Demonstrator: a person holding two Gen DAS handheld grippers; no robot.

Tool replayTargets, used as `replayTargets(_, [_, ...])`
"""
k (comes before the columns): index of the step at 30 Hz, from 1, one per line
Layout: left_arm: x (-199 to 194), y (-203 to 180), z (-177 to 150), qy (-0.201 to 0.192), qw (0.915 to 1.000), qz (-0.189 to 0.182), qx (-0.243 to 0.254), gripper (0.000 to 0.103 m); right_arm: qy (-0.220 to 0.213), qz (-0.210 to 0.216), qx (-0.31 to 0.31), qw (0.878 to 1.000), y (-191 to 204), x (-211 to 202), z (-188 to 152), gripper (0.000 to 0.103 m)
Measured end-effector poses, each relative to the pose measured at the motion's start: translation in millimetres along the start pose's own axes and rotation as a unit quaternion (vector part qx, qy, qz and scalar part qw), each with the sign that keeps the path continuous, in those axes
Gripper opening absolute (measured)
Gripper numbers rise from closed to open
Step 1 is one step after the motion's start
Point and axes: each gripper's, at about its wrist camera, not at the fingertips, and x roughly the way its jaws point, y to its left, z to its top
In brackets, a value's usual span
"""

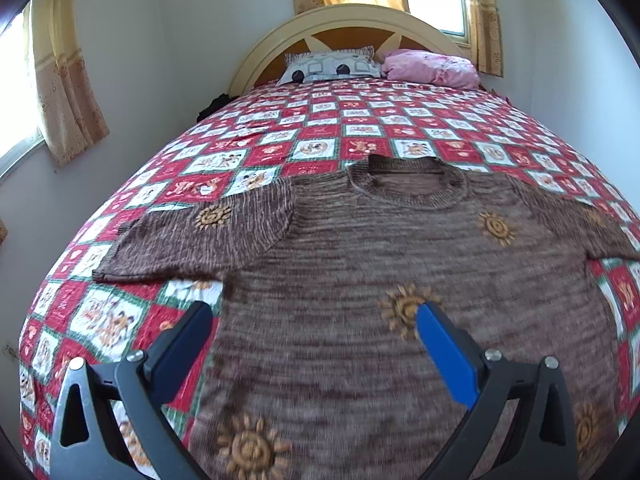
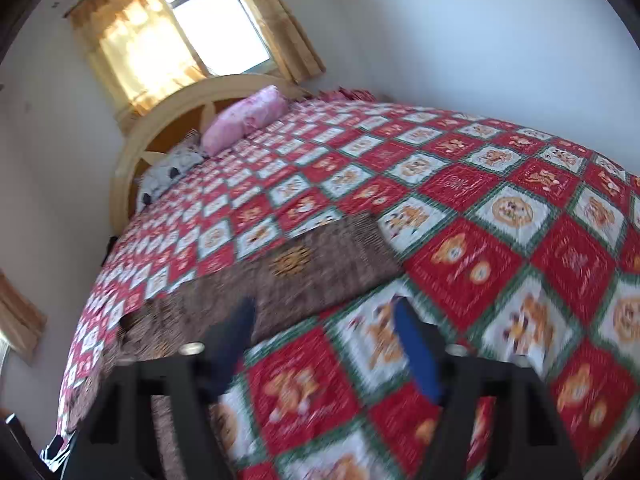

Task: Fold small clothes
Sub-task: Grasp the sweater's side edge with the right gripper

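Note:
A brown knitted sweater (image 1: 384, 264) with orange sun motifs lies flat, front up, on the red and white quilt (image 1: 320, 136). Its collar points to the headboard and both short sleeves are spread. My left gripper (image 1: 314, 312) is open and empty, hovering over the sweater's left side near the armpit. In the right wrist view, which is blurred, the sweater's right sleeve (image 2: 320, 264) lies just ahead. My right gripper (image 2: 324, 308) is open and empty above the quilt (image 2: 500, 240), below the sleeve edge.
A patterned pillow (image 1: 332, 66) and a pink pillow (image 1: 432, 66) lie by the cream headboard (image 1: 344, 20). White walls close in on both sides of the bed. Curtained windows (image 2: 180, 32) stand behind the headboard and at the left.

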Motion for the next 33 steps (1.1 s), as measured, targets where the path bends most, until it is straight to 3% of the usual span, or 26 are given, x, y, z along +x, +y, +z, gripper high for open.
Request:
replayTargets(7, [57, 5, 13, 0.027, 0.9994, 0.018, 0.011, 0.103, 0.050, -0.052, 0.020, 0.997, -29, 76, 29, 0.059])
replayTargets(10, [75, 11, 16, 0.035, 0.9990, 0.028, 0.003, 0.103, 0.072, -0.058, -0.003, 0.996, -24, 97, 25, 0.059])
replayTargets(13, [86, 20, 17, 0.039, 0.9988, 0.022, -0.020, 0.103, 0.073, -0.094, -0.021, 0.993, -18, 110, 20, 0.059])
replayTargets(16, [102, 25, 15, 0.072, 0.9966, 0.006, -0.040, 0.103, 0.074, -0.116, -0.060, 0.989, -8, 119, 18, 0.058])
replayTargets(19, [108, 23, 12, 0.091, 0.9950, 0.009, -0.040, 0.103, 0.076, -0.138, -0.107, 0.982, 0, 125, 13, 0.043])
replayTargets(21, [110, 23, 11, 0.092, 0.9948, 0.002, -0.043, 0.103, 0.077, -0.128, -0.106, 0.983, -1, 125, 14, 0.028])
replayTargets(24, [111, 27, 11, 0.095, 0.9939, -0.010, -0.054, 0.103, 0.080, -0.113, -0.097, 0.986, -1, 124, 17, 0.015])
replayTargets(29, [111, 29, 10, 0.096, 0.9931, -0.020, -0.066, 0.103, 0.070, -0.114, -0.103, 0.986, 20, 113, 25, 0.012])
replayTargets(33, [112, 29, 10, 0.094, 0.9932, -0.019, -0.065, 0.103, 0.031, -0.098, -0.154, 0.983, 75, 86, 32, 0.012])
